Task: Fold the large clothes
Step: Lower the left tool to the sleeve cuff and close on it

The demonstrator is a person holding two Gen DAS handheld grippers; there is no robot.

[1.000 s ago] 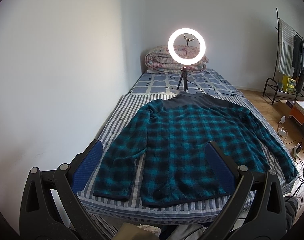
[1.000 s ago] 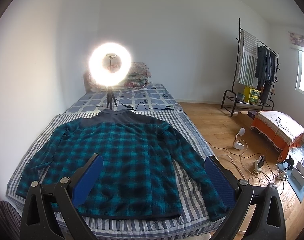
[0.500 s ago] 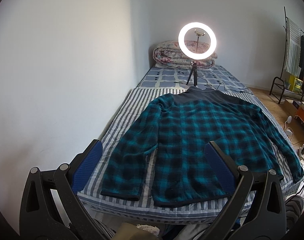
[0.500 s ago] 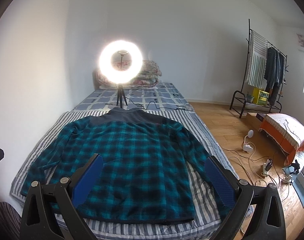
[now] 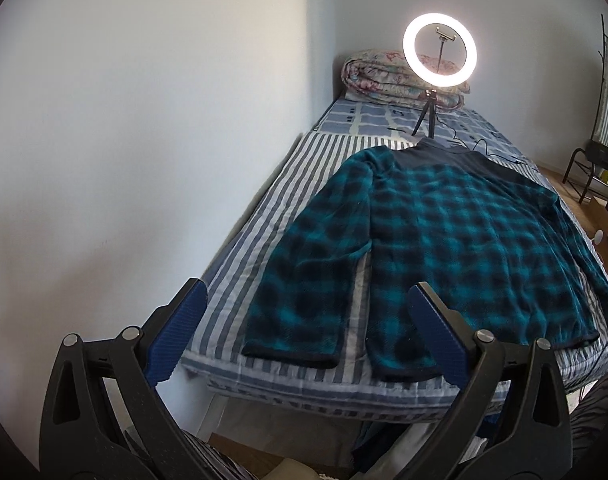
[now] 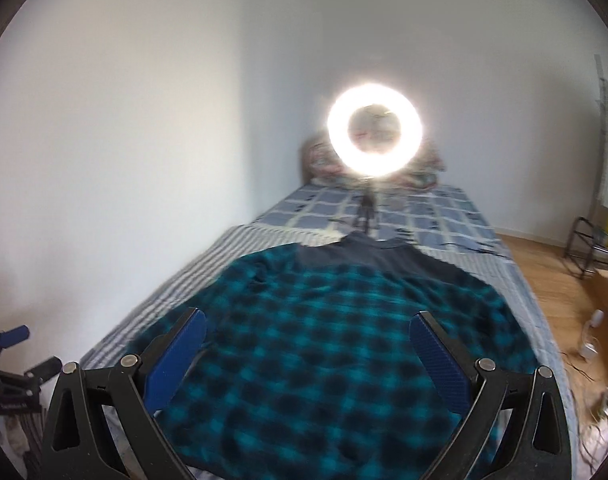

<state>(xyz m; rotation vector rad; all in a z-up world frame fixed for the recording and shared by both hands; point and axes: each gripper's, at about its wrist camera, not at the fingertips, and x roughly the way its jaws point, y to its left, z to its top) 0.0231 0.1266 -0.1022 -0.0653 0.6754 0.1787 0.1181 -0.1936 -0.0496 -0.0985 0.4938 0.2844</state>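
Note:
A teal and black plaid jacket (image 5: 443, 240) with a dark grey collar lies spread flat on the striped bed cover (image 5: 304, 168), sleeves out to both sides. My left gripper (image 5: 304, 312) hangs open above the bed's near left corner, close to the left sleeve cuff (image 5: 292, 352), holding nothing. In the right wrist view the same jacket (image 6: 323, 340) fills the lower middle, blurred. My right gripper (image 6: 307, 336) is open over the jacket's lower body, empty. The left gripper (image 6: 12, 364) shows at that view's left edge.
A lit ring light on a small tripod (image 5: 439, 52) stands on the bed behind the collar, its cable trailing right. A folded quilt (image 5: 383, 80) lies at the head. A white wall (image 5: 144, 160) runs along the left. A clothes rack (image 6: 595, 232) and wooden floor (image 6: 555, 276) are to the right.
Both grippers have swung left and moved closer to the bed. The jacket now looms larger, and the right wrist view is motion-blurred. The jacket has not been touched.

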